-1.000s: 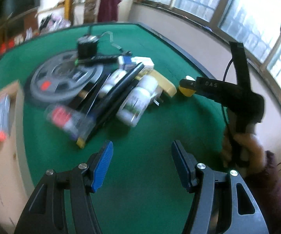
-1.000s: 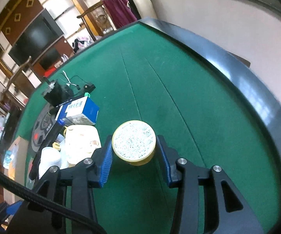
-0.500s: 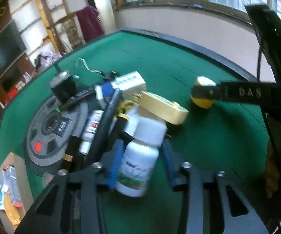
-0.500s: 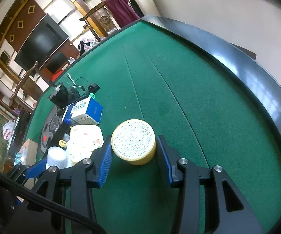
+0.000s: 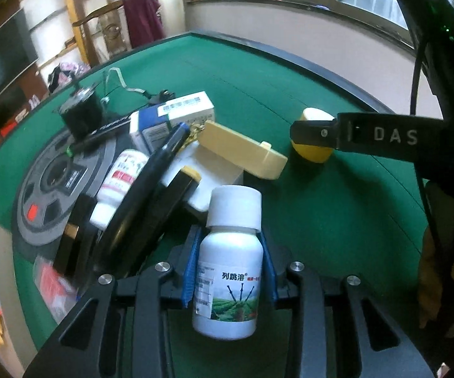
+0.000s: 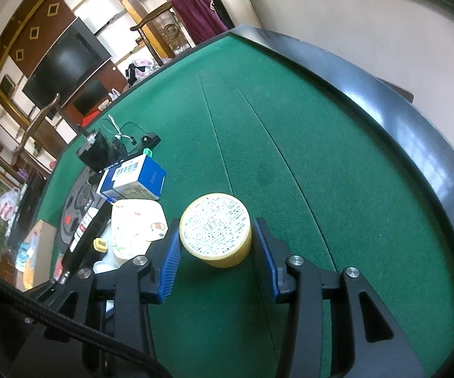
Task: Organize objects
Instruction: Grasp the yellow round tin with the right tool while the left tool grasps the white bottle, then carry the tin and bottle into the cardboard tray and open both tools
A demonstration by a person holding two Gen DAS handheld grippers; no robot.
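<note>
Left gripper (image 5: 229,271) clamped on white pesticide bottle (image 5: 228,278), lower centre of frame, beside clutter pile on green tabletop (image 5: 290,100). Right gripper (image 6: 216,250) straddling yellow round tin (image 6: 216,233), centre frame, blue pads against its sides, tin resting on tabletop.

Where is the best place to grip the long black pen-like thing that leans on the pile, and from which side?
Probably the black pen-like thing at mid-length, jaws across its narrow width, from above: it lies slanted on top of the pile, its lower end buried.

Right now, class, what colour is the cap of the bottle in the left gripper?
White; the cap shows best in the left wrist view.
</note>
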